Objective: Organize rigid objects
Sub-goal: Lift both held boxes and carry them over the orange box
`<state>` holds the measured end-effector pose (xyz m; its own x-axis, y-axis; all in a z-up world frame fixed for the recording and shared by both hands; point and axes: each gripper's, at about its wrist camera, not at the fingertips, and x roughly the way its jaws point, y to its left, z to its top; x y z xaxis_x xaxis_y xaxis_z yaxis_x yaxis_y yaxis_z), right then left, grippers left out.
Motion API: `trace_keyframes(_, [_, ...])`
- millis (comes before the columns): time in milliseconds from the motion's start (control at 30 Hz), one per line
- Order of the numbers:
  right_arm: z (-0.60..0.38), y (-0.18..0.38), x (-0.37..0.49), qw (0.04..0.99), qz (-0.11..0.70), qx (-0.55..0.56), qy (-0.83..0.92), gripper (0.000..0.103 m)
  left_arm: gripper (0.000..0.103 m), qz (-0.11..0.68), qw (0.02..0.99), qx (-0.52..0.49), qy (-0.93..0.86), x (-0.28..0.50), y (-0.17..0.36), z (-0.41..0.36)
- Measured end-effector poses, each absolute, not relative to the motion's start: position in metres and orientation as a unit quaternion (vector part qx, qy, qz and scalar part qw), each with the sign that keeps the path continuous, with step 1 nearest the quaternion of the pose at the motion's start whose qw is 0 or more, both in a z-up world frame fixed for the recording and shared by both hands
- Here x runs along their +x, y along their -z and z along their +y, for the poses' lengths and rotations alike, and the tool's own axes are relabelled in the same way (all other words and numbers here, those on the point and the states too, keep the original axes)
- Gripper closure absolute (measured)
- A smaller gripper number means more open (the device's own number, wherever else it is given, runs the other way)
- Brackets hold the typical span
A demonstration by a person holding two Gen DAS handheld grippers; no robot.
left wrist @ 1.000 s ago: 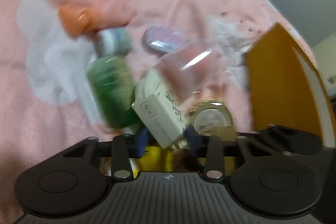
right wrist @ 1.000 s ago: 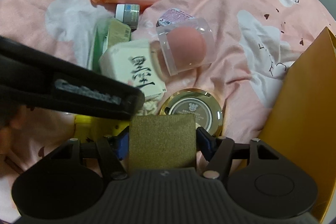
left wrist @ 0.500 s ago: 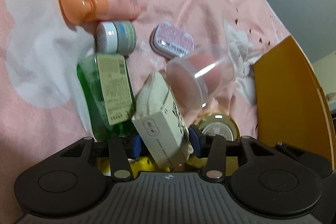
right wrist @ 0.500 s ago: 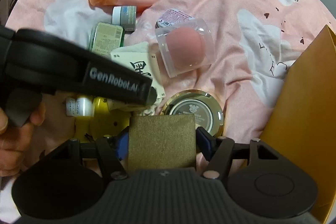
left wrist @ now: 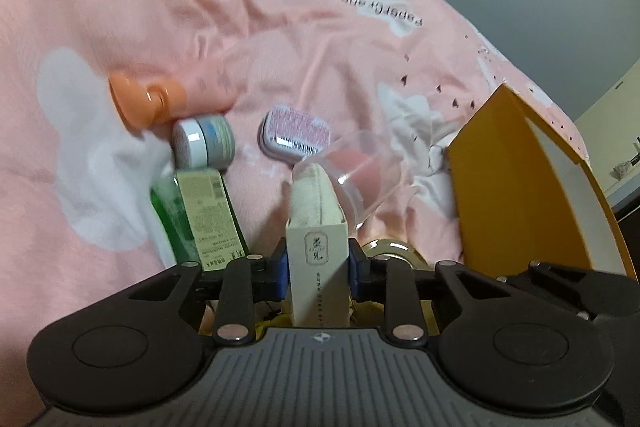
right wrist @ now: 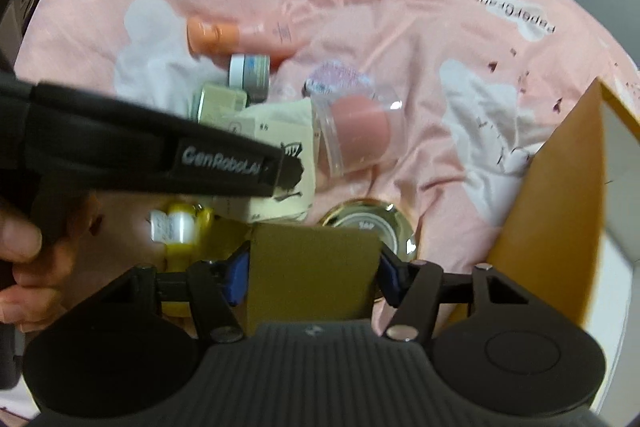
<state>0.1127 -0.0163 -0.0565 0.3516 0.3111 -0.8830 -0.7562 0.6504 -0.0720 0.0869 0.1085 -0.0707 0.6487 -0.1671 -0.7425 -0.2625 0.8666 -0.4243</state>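
Observation:
My left gripper (left wrist: 317,267) grips a cream carton (left wrist: 316,243) with dark lettering, its jaws closing tight with both blue pads on the carton's sides. In the right wrist view that same carton (right wrist: 276,135) sticks out past the left gripper's black body (right wrist: 140,151). My right gripper (right wrist: 314,273) has an olive-gold box (right wrist: 312,263) between its blue pads. Its jaws are closing and pressing on the box. Both hover over a heap of toiletries on a pink bedsheet (left wrist: 320,27).
On the sheet lie an orange-capped pink tube (left wrist: 148,103), a small white and blue jar (left wrist: 204,143), a green bottle (left wrist: 192,211), a pink-labelled tin (left wrist: 298,133), a clear case with a pink sponge (right wrist: 356,135), a gold compact (right wrist: 368,223) and a yellow item (right wrist: 180,227). An open orange-yellow box (right wrist: 560,187) stands at the right. A hand (right wrist: 24,255) holds the left gripper.
The left jaws have shut on the cream carton, which now stands straight between the pads instead of tilted. The left view has tipped up. The right gripper keeps its olive-gold box.

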Motion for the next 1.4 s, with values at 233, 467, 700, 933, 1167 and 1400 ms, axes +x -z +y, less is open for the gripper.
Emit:
trace_keyframes(233, [-0.028,0.024,0.107,0.810,0.428,-0.213,-0.341,0.044,0.073,0.393,0.885,-0.248,-0.027,0.069,0.043,0.107])
trace_keyframes(467, [-0.045,-0.023,0.103,0.839,0.379,-0.185,-0.343,0.044,0.073,0.330,0.916,-0.228,-0.017,0.051,-0.004,0.096])
trace_keyframes(700, [-0.087,-0.076,0.105,0.880,0.327,-0.159,-0.306,0.044,0.073,0.265,0.940,-0.213,0.022,0.049,-0.050,0.074])
trace_keyframes(933, [-0.143,-0.094,0.122,0.898,0.334,-0.159,-0.238,0.043,0.073,0.261,0.933,-0.215,0.124,0.075,-0.073,0.030])
trace_keyframes(1167, [-0.190,-0.070,0.148,0.888,0.391,-0.166,-0.174,0.043,0.073,0.351,0.893,-0.200,0.197,0.123,-0.045,-0.025])
trace_keyframes(1400, [-0.208,-0.031,0.163,0.857,0.439,-0.200,-0.183,0.044,0.073,0.441,0.860,-0.166,0.195,0.153,-0.004,-0.053])
